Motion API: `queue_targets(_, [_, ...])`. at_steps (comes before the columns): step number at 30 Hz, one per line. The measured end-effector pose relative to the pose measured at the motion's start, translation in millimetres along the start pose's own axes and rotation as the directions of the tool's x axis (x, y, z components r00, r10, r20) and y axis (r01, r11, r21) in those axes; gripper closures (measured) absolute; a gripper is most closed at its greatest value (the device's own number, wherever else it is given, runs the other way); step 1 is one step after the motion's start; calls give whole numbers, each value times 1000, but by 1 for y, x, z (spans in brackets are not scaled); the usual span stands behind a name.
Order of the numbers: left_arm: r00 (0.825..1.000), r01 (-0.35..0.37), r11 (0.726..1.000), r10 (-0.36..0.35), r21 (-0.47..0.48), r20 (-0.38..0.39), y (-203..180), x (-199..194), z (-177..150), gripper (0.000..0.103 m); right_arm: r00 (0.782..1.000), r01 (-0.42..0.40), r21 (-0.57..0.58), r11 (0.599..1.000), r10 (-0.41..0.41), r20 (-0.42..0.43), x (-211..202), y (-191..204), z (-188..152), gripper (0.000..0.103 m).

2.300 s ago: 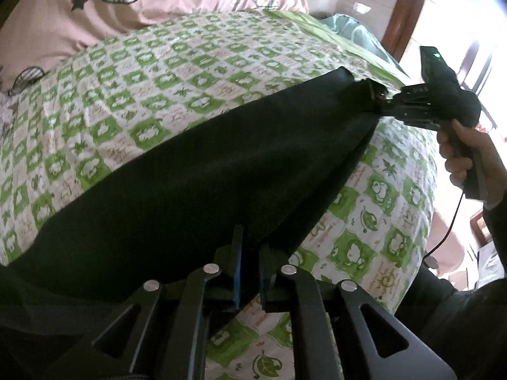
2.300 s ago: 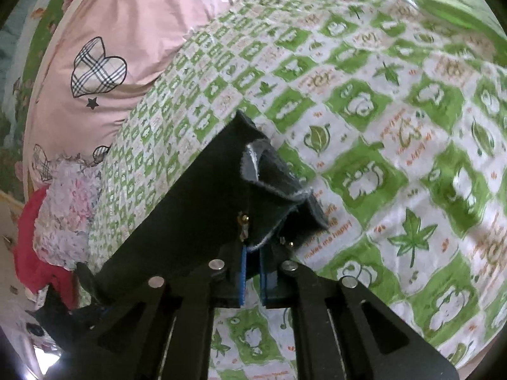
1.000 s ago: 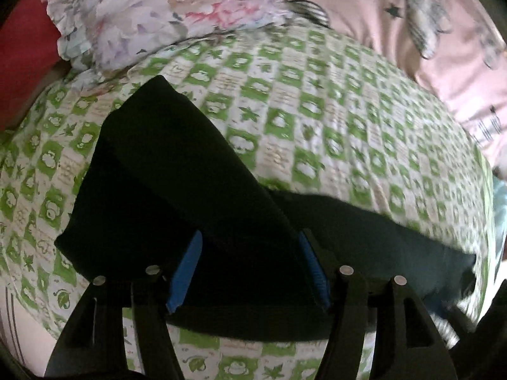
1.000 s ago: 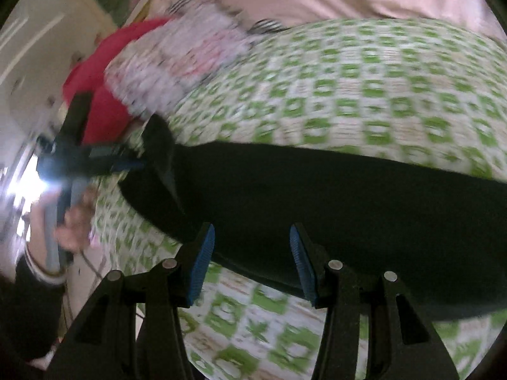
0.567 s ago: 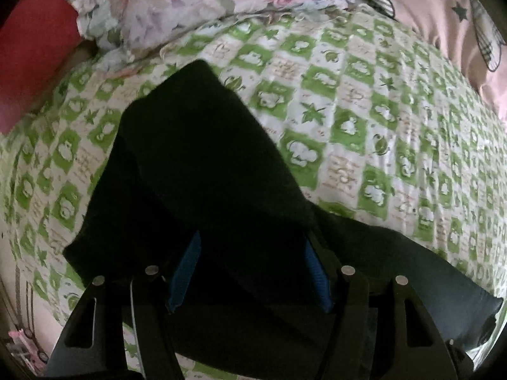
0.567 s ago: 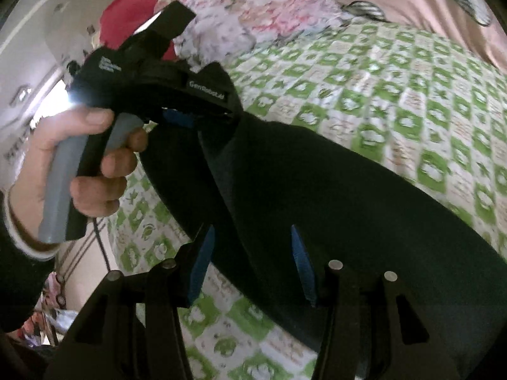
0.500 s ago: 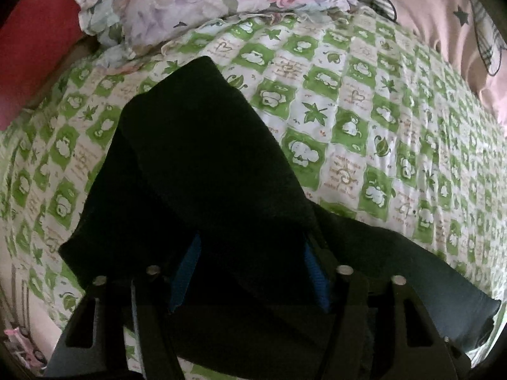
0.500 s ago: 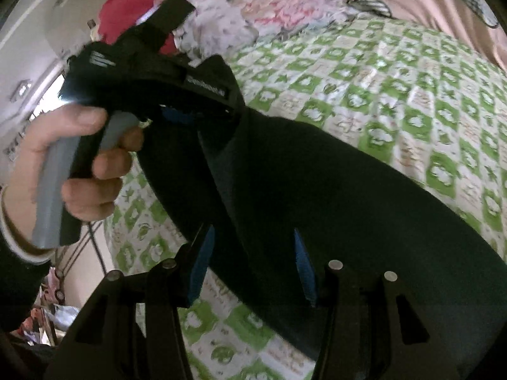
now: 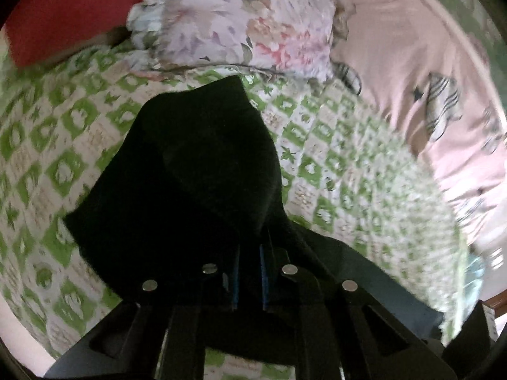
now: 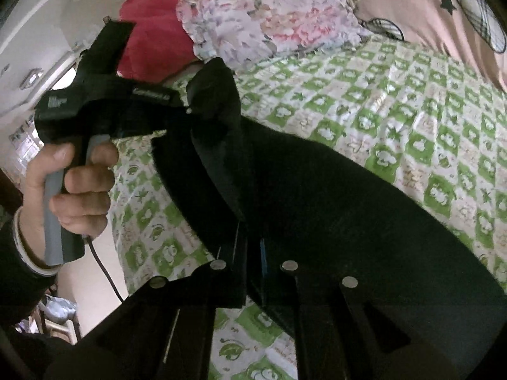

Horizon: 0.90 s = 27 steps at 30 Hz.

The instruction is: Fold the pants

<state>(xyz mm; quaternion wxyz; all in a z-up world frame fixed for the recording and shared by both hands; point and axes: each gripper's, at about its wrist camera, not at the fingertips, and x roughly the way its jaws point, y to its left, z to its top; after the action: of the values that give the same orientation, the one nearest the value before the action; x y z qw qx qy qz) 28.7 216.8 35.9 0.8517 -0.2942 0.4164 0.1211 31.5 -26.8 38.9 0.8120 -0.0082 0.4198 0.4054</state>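
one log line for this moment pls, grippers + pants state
left gripper: shut on black pants | right gripper: shut on black pants | pants: partly folded on green checked bedsheet | phase: gripping for next fold

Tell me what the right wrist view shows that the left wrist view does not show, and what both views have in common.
Only the right wrist view shows the person's left hand gripping the left tool from outside, its cable hanging below, and a window behind it. Only the left wrist view shows the striped animal print on the pink sheet. Both views show the black pants on the green checked bedsheet, the floral pillow, the red cloth, and each tool shut on the pants, the right tool near the camera.
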Motion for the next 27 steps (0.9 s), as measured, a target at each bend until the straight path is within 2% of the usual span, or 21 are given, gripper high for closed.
queue_targets(4, [995, 100, 993, -98, -62, 36, 18, -16, -21, 96, 1000, 17, -50, 999, -17, 4, -7, 8, -3, 96])
queue_targets(8, [985, 172, 978, -167, -115, 49, 36, -12, -36, 95, 998, 55, -102, 993, -58, -32, 0, 14, -8, 96])
queue_targets(14, [967, 256, 949, -249, -184, 60, 62, 2, -42, 94, 993, 91, -140, 986, -101, -62, 10, 24, -14, 96])
queue_targets(26, [980, 189, 972, -178, -138, 83, 84, -14, -42, 91, 985, 129, -133, 983, -142, -93, 18, 34, -13, 92])
queue_targets(27, [982, 182, 974, -172, -136, 81, 87, -16, -43, 88, 985, 129, -135, 983, -142, -95, 19, 36, -13, 91])
